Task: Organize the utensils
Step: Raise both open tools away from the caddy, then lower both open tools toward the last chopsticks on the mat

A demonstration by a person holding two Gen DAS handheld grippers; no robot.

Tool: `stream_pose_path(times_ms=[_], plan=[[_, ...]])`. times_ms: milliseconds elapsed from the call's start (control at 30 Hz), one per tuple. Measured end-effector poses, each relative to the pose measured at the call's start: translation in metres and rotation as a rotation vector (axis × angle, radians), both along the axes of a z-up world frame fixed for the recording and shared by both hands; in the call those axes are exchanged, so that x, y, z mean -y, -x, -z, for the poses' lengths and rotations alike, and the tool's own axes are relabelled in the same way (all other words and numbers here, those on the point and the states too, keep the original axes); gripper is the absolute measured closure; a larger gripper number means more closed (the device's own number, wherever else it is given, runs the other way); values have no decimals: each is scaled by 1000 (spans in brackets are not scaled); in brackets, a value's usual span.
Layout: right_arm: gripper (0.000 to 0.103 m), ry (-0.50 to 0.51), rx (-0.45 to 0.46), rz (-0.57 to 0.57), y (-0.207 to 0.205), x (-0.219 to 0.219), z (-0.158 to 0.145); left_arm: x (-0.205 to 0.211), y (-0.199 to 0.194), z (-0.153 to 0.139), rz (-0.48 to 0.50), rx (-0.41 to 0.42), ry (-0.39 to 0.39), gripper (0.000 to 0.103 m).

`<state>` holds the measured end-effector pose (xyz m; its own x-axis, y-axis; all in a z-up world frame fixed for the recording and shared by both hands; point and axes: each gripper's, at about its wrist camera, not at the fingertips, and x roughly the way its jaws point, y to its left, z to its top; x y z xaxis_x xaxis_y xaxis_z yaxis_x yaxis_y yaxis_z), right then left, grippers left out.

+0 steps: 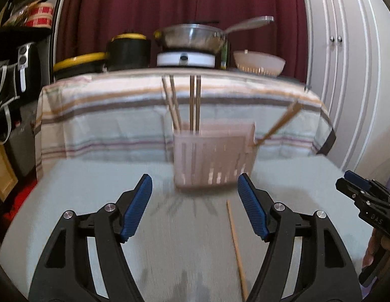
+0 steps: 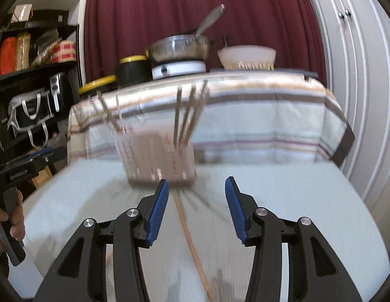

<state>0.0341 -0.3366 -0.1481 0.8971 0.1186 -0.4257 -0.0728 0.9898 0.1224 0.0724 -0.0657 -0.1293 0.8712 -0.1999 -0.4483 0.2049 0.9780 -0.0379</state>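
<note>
Chopsticks stand upright in a pale slotted utensil holder, which rests on the light blue-grey surface ahead of both grippers. The compartments keep the sticks sorted and vertical: one group leans left in the left section, another stands nearly straight in the middle. One further stick pokes out at a slant from the holder's right side, so it does not appear properly seated. Motion blur prevents a reliable count.

One loose chopstick lies flat on the surface, apart from the holder and running toward the camera. In the right wrist view this loose chopstick lies lengthwise between the pads, which suggests it is the next item to collect.

State of the left tongs: apart, nothing between the pads, the loose stick just inside the right finger line. State of the right tongs: apart, pads not pressing on the stick, which lies below them on the surface. Both point slightly downward toward the holder.

A striped cloth covers the raised furniture behind the holder, where pots and a bowl stand, clear of the working area.

Recommended judgement: the task is largely advanced, with one loose stick and one slanted stick remaining.
</note>
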Motion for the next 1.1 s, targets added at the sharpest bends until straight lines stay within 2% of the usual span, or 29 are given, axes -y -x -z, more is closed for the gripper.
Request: stream_pose_path(times_ms=[233, 533, 733, 800, 833, 1100], plan=[[60, -6, -110, 6, 24, 0, 47, 2, 20, 44, -14, -78, -33, 34], [73, -14, -218, 12, 30, -1, 79, 4, 32, 75, -8, -164, -9, 34], [76, -12, -284, 29, 24, 0, 92, 13, 38, 87, 25, -186, -12, 34], [91, -11, -298, 23, 23, -1, 95, 16, 39, 90, 34, -196, -8, 34], [92, -10, -301, 21, 23, -2, 96, 16, 39, 91, 36, -199, -7, 34], [96, 7, -286, -10, 36, -13, 98, 23, 48, 96, 46, -210, 12, 34]])
